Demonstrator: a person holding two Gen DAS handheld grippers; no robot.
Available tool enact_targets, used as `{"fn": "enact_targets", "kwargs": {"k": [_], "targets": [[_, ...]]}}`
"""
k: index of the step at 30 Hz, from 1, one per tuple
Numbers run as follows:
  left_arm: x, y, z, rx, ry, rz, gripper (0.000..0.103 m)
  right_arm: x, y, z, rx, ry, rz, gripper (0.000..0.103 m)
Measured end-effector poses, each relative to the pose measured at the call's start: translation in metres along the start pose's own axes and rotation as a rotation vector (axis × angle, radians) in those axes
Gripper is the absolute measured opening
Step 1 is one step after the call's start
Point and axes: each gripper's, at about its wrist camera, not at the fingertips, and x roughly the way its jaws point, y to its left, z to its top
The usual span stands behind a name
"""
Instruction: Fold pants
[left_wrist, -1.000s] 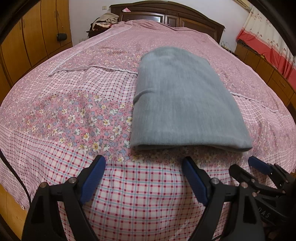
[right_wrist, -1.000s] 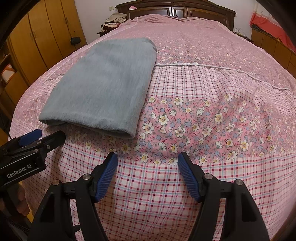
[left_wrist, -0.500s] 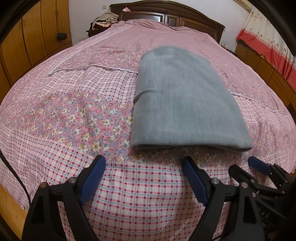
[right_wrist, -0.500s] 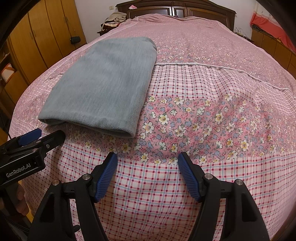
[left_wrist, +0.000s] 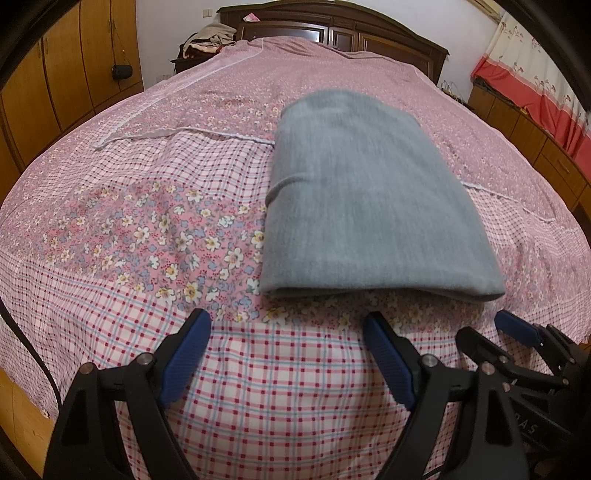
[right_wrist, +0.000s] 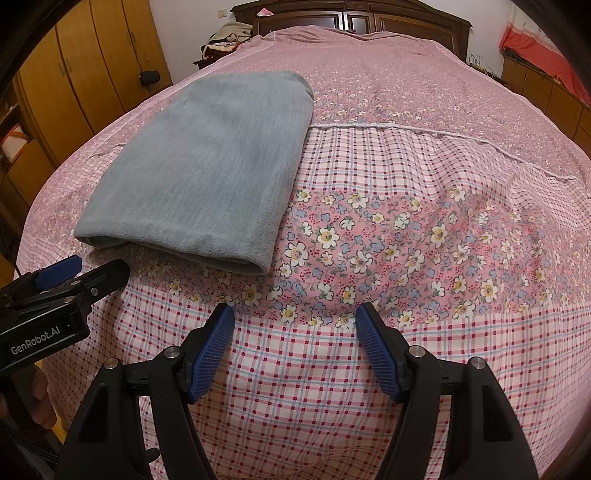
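Grey pants (left_wrist: 362, 206) lie folded into a flat oblong on the bed, their folded edge towards me; they also show in the right wrist view (right_wrist: 207, 170). My left gripper (left_wrist: 284, 328) is open and empty, hovering just short of the pants' near edge. My right gripper (right_wrist: 295, 325) is open and empty, to the right of the pants over the flowered band. Each gripper shows in the other's view: the right one (left_wrist: 517, 339) at lower right, the left one (right_wrist: 66, 280) at lower left.
The bed's pink checked and flowered cover (left_wrist: 147, 229) fills both views. A dark wooden headboard (left_wrist: 332, 29) stands at the far end with clothes piled beside it (left_wrist: 210, 37). Wooden wardrobes (right_wrist: 74, 74) line the left, low cabinets and a red curtain (left_wrist: 535, 96) the right.
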Motion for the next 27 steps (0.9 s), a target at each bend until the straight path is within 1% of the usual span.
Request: {"fn": "enact_targets", "kwargs": {"k": [27], "targets": [[0.0000, 0.0000, 0.0000, 0.000, 0.001, 0.001, 0.088, 0.0000, 0.0006, 0.0001, -0.007, 0.004, 0.000, 0.071]]}}
